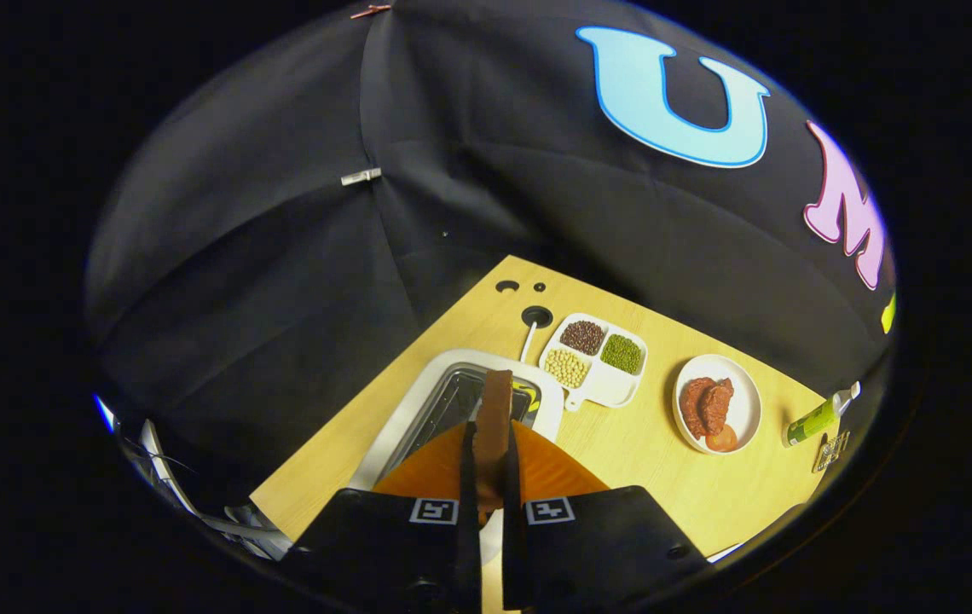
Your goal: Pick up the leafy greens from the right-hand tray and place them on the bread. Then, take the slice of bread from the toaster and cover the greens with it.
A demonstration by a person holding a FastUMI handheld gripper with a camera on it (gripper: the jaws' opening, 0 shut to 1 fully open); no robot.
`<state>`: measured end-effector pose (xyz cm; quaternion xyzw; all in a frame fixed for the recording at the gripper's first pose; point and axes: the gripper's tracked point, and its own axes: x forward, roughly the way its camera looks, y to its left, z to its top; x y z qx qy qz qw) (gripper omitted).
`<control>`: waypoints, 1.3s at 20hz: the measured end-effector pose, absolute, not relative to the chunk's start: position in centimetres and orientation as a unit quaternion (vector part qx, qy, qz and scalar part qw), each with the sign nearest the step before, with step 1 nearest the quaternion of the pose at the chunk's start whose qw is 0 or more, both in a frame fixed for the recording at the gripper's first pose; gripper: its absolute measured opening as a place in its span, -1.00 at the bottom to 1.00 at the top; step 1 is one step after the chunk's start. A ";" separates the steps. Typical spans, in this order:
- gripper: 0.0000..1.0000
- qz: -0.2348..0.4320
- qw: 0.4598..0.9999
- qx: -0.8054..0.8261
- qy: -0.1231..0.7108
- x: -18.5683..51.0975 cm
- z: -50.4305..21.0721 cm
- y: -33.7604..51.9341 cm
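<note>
Beyond the tongs we see a light wooden worktop that runs back to a corner against the black cloth wall. Its far edges meet the wall closely, while the stretch between the toaster and the round plate lies bare, as does the near part on the plate's side. Three dark holes are set in the worktop near its far corner, and a white cord leads from the largest of them down toward the toaster.

We count one toaster, white with a dark slot on top, just ahead of the fingers. One white divided tray sits behind it, with three filled compartments: dark brown beans, green beans and pale beans; a fourth compartment looks empty. One white plate is well apart to the side and carries two reddish pieces and one small orange piece. One green bottle with a white cap lies near the worktop's edge, beside a small clear item we cannot make out.

Our tongs are nearly closed, both fingers pressing on one slice of bread that stands on edge between them, its upper end rising above the toaster's slot. An orange surface spreads just behind the fingers on both sides; what it is we cannot tell.
</note>
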<state>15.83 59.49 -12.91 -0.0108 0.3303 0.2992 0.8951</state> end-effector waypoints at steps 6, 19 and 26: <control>-0.72 0.300 0.909 0.053 0.283 14.6 -7.3 53.8; -0.72 0.192 0.935 0.087 0.285 9.0 -10.9 31.2; -0.72 0.157 0.931 0.120 0.308 4.9 -16.5 27.0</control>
